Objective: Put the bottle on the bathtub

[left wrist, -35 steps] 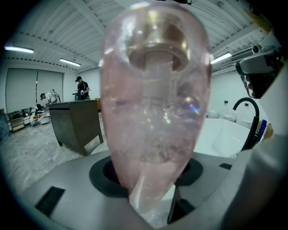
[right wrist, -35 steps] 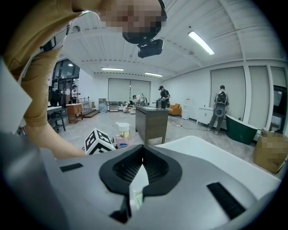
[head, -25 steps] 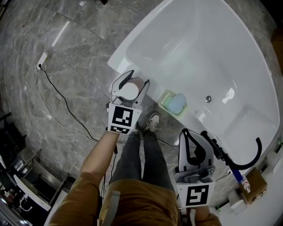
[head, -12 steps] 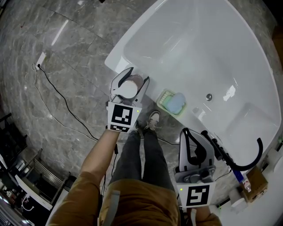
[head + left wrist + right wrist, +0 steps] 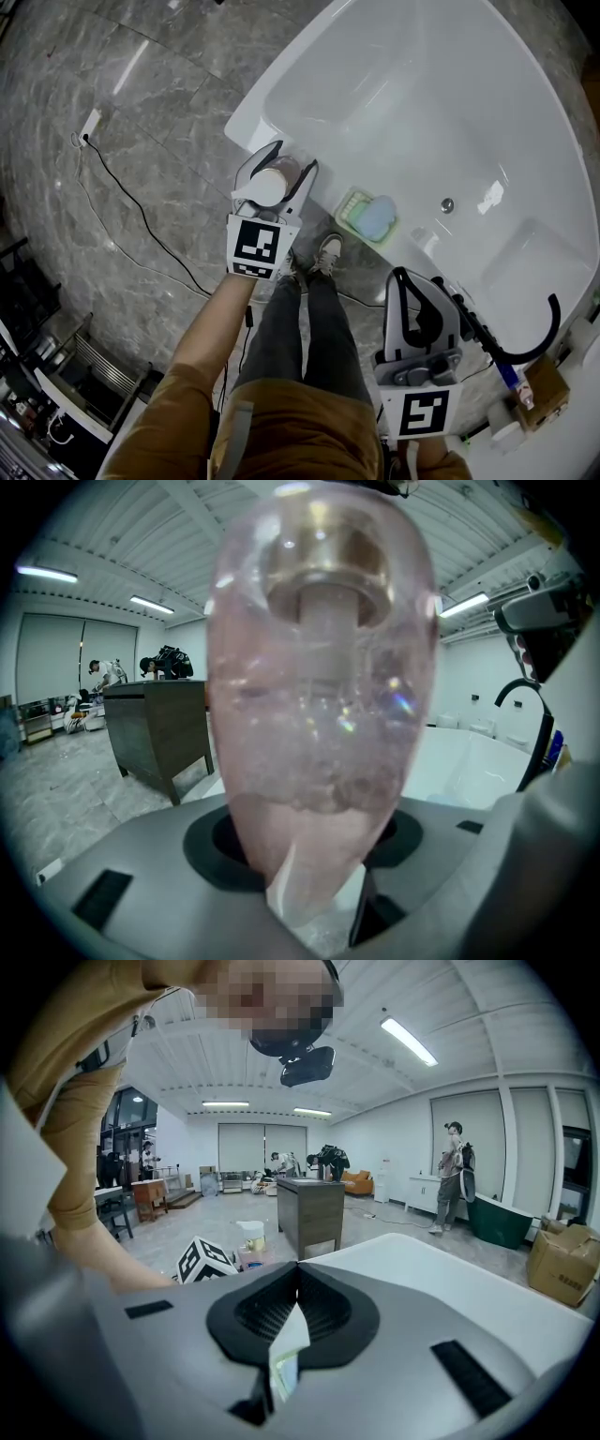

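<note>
A clear pink bottle (image 5: 266, 187) with a white cap is held upright in my left gripper (image 5: 292, 159), which is shut on it just over the near rim of the white bathtub (image 5: 246, 120). In the left gripper view the bottle (image 5: 319, 677) fills the middle between the jaws, with the tub (image 5: 469, 761) behind it. My right gripper (image 5: 417, 281) hangs lower right beside the tub's near edge, shut with nothing in it. In the right gripper view its jaws meet (image 5: 295, 1274), and the bottle (image 5: 249, 1244) shows small beyond them.
A green soap dish with a blue soap (image 5: 371, 217) sits on the tub rim right of the bottle. A black faucet (image 5: 536, 339) curves over the tub's right end. A black cable (image 5: 141, 220) runs over the marble floor. The person's shoes (image 5: 323, 255) stand by the tub.
My left gripper with the bottle has edged slightly toward the tub rim. The right gripper has barely moved.
</note>
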Action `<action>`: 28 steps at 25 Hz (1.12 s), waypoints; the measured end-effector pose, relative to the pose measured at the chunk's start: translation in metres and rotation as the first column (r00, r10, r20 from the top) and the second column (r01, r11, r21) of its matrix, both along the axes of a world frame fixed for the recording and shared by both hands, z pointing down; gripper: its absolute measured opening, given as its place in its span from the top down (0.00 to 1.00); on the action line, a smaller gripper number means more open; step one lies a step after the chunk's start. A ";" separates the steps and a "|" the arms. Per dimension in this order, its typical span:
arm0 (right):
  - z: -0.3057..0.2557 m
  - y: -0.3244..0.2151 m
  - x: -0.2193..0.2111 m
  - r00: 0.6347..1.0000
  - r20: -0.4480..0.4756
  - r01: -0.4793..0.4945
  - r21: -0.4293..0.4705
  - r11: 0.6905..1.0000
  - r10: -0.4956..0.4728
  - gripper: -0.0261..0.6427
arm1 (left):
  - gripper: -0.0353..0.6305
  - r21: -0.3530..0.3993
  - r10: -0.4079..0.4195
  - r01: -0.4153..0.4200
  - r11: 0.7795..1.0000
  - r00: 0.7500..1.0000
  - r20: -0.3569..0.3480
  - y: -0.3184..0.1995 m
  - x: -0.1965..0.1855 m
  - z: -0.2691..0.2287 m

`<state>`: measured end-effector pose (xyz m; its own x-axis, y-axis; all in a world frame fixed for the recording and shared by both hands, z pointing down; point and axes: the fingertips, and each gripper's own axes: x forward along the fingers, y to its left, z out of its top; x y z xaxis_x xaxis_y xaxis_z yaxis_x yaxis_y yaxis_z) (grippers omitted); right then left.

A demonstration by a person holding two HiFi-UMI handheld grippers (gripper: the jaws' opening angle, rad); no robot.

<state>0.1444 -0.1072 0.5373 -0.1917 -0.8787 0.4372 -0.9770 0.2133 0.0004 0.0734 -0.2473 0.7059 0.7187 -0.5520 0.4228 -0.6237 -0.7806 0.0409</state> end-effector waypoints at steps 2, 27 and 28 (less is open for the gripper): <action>0.001 0.001 -0.001 1.000 0.002 -0.001 0.000 1.000 0.001 0.95 | 0.59 -0.002 0.002 -0.002 1.000 1.000 -0.003 0.001 0.000 0.000; 0.004 0.015 -0.011 1.000 -0.007 -0.001 -0.006 1.000 0.001 0.95 | 0.41 -0.002 -0.001 0.001 1.000 1.000 -0.031 0.000 0.000 0.002; 0.003 0.016 -0.010 1.000 -0.009 -0.005 -0.004 1.000 0.005 0.95 | 0.39 -0.007 -0.007 0.007 1.000 0.999 -0.033 0.000 0.000 0.002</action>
